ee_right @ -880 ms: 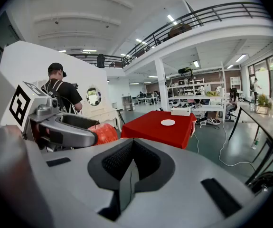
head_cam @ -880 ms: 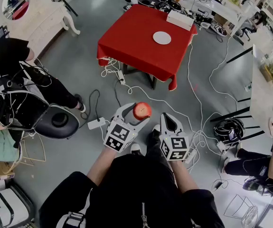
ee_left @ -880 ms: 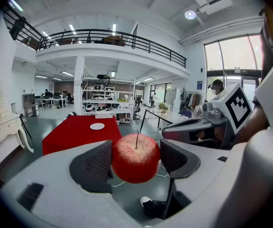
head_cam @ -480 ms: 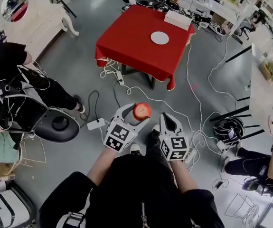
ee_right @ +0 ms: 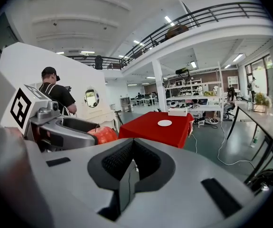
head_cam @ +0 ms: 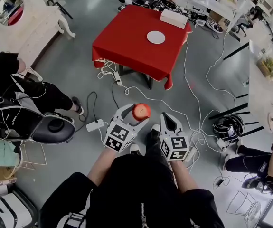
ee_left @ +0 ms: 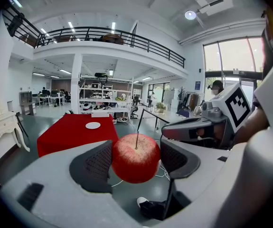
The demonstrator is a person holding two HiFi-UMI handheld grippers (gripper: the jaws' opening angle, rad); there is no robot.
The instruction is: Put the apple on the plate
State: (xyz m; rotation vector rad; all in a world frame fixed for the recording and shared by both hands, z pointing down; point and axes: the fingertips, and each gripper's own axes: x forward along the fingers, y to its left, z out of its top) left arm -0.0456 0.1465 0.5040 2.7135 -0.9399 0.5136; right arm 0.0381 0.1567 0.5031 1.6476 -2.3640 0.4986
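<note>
My left gripper (head_cam: 137,115) (ee_left: 135,159) is shut on a red apple (head_cam: 141,111) (ee_left: 136,157), its dark pads pressing both sides, stem up. To its right my right gripper (head_cam: 169,121) (ee_right: 127,167) is shut with nothing in it; the apple (ee_right: 103,134) shows at the left of the right gripper view. The small white plate (head_cam: 155,37) (ee_left: 92,125) (ee_right: 164,123) lies on a table with a red cloth (head_cam: 136,39) (ee_left: 74,132) (ee_right: 157,127), well ahead across the grey floor. Both grippers are held in front of my body, far from the table.
A white box (head_cam: 174,18) sits at the red table's far edge. Cables (head_cam: 193,103) trail over the floor between me and the table. A person in black (head_cam: 13,94) sits at the left by a round stool (head_cam: 54,127). Benches and desks line the back and right.
The red table and plate have drifted slightly up and left in the head view. The grippers keep their places, the apple still in the left one.
</note>
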